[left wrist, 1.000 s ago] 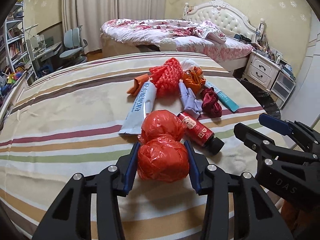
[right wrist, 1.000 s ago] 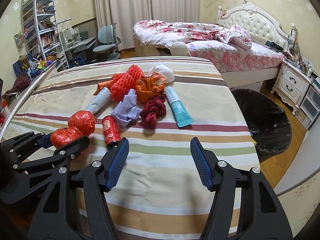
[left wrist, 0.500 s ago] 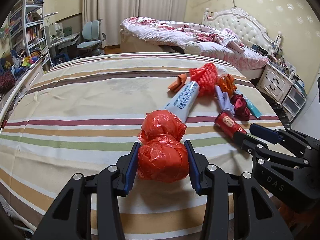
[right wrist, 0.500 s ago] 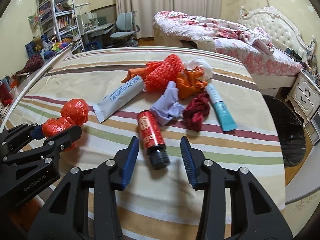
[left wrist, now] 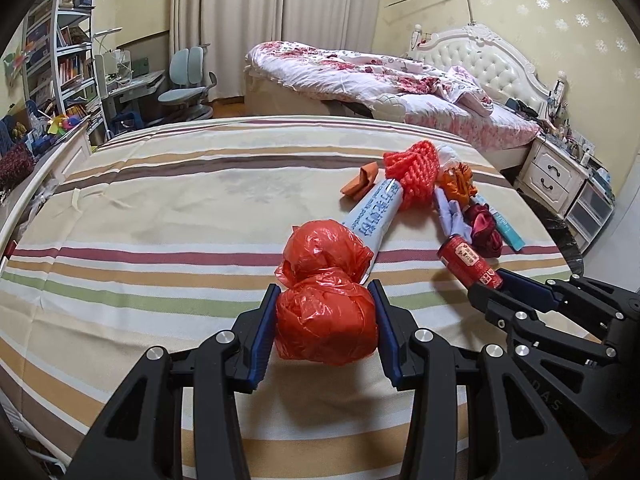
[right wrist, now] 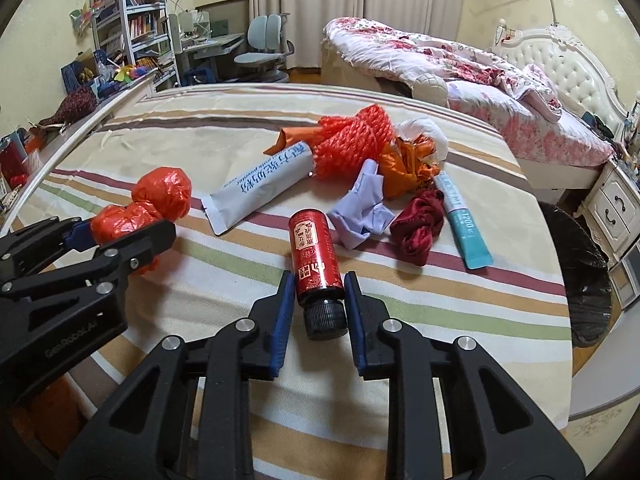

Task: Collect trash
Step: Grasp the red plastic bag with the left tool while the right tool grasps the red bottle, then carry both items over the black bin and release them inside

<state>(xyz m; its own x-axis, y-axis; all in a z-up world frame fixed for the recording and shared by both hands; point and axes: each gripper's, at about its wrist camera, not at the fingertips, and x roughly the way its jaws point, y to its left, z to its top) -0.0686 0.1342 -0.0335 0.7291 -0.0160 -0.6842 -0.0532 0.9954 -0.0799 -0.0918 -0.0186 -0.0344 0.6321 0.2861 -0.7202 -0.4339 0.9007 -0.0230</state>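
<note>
Right wrist view first: my right claw (right wrist: 316, 306) has just been closing, and the red bottle (right wrist: 316, 258) sits between the blue pads now. They look pressed onto it at the shoulder just above the black cap, so I'd call that a grip. The bottle's long axis runs 12 to 6, straight along the claw, cap end at 6 toward me and the base pointing 12 at the pile. It's lying on the striped desk (right wrist: 224, 128), not lifted yet as far as I can tell. My left claw (left wrist: 326, 322) is clamped on the near lobe of the knotted orange-red plastic bag (left wrist: 326, 292), with the far lobe sticking out at 12 and resting over the end of the grey sachet (left wrist: 378, 210). Everything else, the orange net (right wrist: 354, 140), lilac wrapper (right wrist: 366, 208), dark red cloth (right wrist: 420, 228) and teal tube (right wrist: 464, 224), lies from 12 to 2 of the right claw. What matters next, I reckon: the black-lined bin (right wrist: 576, 268) is off the desk edge at 3, so the right hand is the nearer one to drop first. Only a short bite on the bottle, might pivot on the lift.
</note>
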